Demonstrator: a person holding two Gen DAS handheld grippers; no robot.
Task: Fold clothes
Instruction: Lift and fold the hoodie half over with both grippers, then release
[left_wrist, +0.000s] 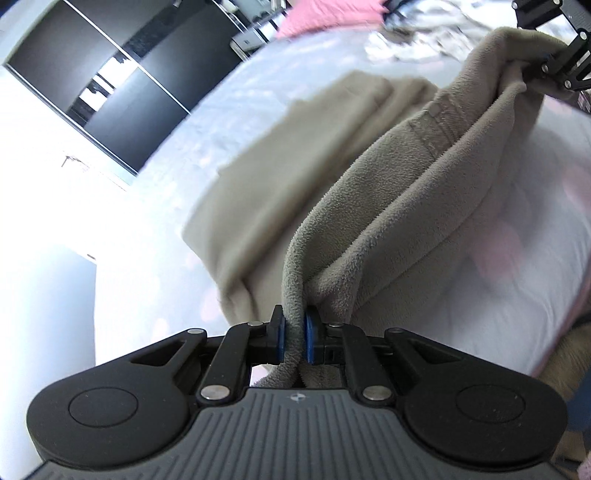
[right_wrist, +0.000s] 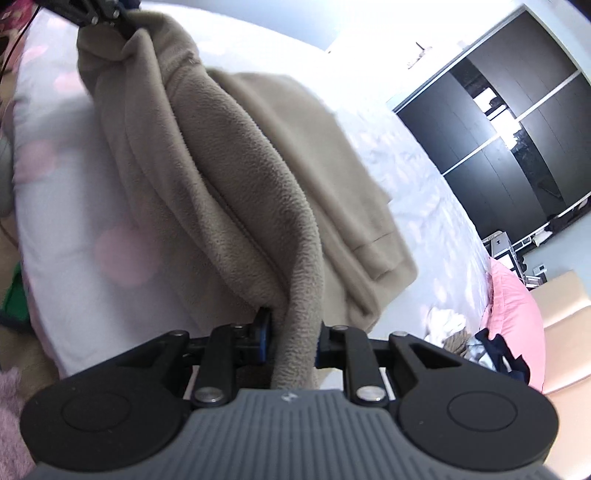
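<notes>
White bedding (left_wrist: 480, 229) with faint pink spots covers a bed, with dark sliding wardrobe doors (left_wrist: 122, 96) seen at ten o'clock in the left wrist view and at two o'clock in the right wrist view. A beige fleece garment (left_wrist: 388, 192) is held stretched above the bed, its lower part draped on the bedding. The left gripper (left_wrist: 294, 338) is clamped on a fold of the fleece edge, blue pads pressed against the cloth. The right gripper (right_wrist: 291, 338) is likewise closed on a thicker roll of the same garment. Each gripper is seen from the other's camera gripping the far end of the fleece. A pink pillow (right_wrist: 517, 317) and a heap of other clothes (right_wrist: 465, 339) are seen at four o'clock in the right wrist view.
</notes>
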